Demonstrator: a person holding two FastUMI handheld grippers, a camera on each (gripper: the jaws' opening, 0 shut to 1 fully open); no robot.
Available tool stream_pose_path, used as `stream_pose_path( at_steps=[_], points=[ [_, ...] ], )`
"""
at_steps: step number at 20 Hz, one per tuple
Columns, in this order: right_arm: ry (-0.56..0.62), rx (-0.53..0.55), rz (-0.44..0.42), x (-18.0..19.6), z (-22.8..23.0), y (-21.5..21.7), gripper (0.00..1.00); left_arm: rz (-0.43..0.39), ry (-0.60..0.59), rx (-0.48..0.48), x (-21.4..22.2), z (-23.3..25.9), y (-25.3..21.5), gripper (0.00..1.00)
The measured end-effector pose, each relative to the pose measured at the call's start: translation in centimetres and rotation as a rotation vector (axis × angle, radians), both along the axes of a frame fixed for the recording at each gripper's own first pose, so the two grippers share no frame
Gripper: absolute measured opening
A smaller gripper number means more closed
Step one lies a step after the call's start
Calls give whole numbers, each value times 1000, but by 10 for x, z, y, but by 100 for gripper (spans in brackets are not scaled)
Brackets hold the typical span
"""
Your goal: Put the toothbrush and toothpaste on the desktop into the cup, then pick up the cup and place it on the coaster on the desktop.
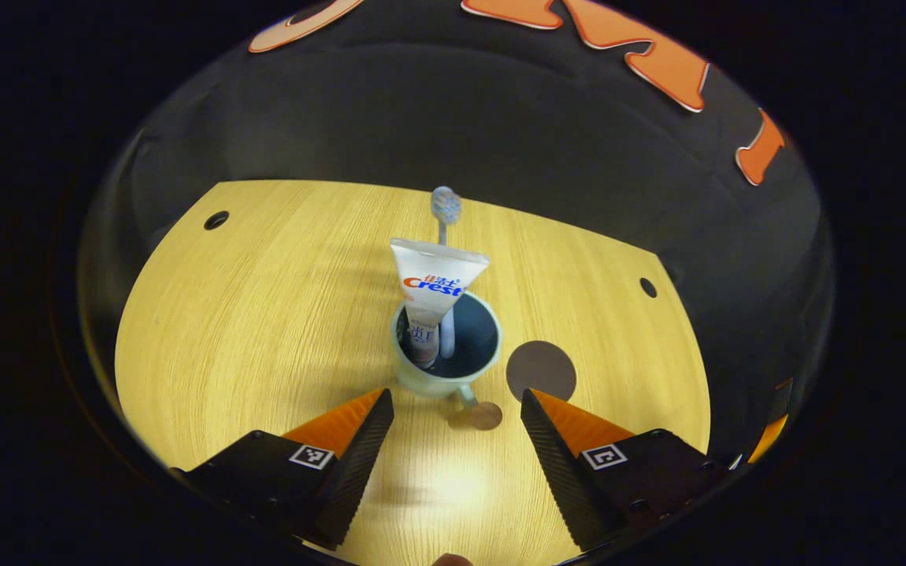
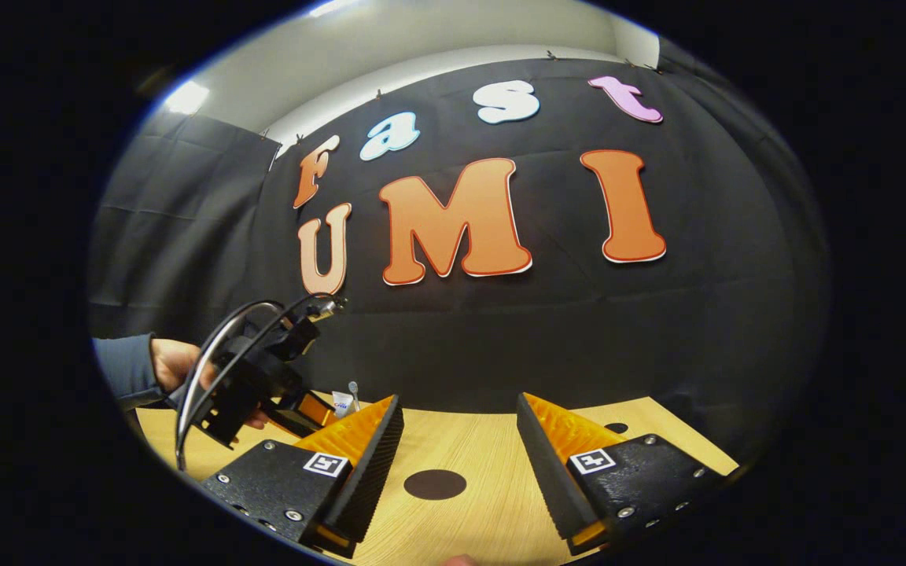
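Cup: pale green outside, dark inside, small handle toward the camera; upright mid-bench, just beyond the left gripper.
Toothpaste: white tube, crimped end up, cap down in cup, leaning on near-left rim.
Toothbrush: pale handle, bristle head standing above tube, foot in cup.
Coaster: dark round disc, flat on bench, just right of cup, apart from it; in right gripper view ahead between fingers.
Handling: likely ceramic, rigid, smooth, breakable; top-heavy with tall contents, so keep level. Grip across rim wall or at handle, clear of tube.
Left fingers: spread wide, empty, flanking handle.
Right gripper: released, empty, above bench.
Stage: filling apparently done; lift and short carry to coaster remain.
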State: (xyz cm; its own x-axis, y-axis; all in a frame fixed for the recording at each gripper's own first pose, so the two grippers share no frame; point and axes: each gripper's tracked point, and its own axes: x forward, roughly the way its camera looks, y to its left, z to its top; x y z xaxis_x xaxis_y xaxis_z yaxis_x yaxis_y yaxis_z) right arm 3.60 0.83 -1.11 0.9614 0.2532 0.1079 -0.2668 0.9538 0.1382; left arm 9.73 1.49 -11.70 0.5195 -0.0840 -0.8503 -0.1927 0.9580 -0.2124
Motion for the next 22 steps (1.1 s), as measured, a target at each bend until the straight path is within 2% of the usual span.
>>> stream_pose_path(
  at_steps=[3,9,11,12,13,15,16,17,19,20,22],
  points=[
    [-9,-18,-11,-8,-4,-12,88,4,66,27,5,-11,-2,98],
    [17,47,-20,-29,-15,-26,89,67,165,112,15,-43,-1,98],
    [11,46,-28,-36,-15,-28,89,79,189,102,16,-55,-5,96],
    [6,40,-27,-41,-15,-29,89,68,200,107,17,-59,-7,89],
    [4,37,-19,-45,-16,-26,89,68,209,128,16,-60,-4,90],
    [13,27,-15,-47,-21,-23,89,84,202,134,18,-59,4,82],
    [19,23,-19,-48,-23,-24,89,81,198,125,17,-60,3,65],
    [22,25,-17,-49,-23,-22,89,81,200,123,14,-62,1,70],
    [22,32,-11,-52,-20,-18,89,102,202,129,12,-60,1,56],
    [20,32,-10,-53,-19,-16,89,96,201,132,14,-59,0,29],
    [8,30,-14,-54,-15,-16,89,73,189,151,20,-55,-1,29]
  ],
)
